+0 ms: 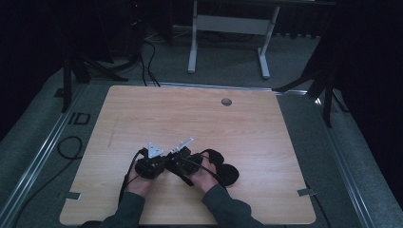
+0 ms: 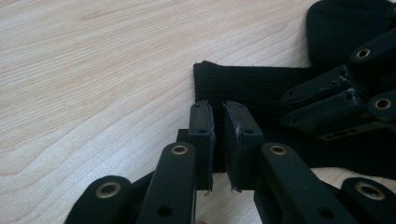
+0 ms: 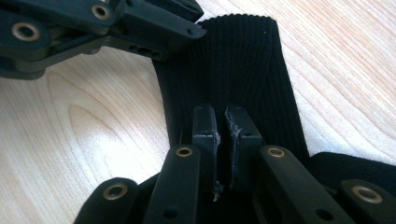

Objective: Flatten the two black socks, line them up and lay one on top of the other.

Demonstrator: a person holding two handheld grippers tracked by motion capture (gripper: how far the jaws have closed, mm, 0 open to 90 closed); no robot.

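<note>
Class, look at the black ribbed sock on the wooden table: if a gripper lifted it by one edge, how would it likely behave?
The sock would probably droop limply: it is thin ribbed knit lying flat. It likely weighs little and, being flat, should not roll. The knit probably resists slipping on the table.

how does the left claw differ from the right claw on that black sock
The left claw sits at the sock's edge; the right claw sits mid-width on its ribbed part. The left claw shows a thin gap between its jaws; the right claw's jaws look pressed together. Both are black and lie low over the sock.
</note>
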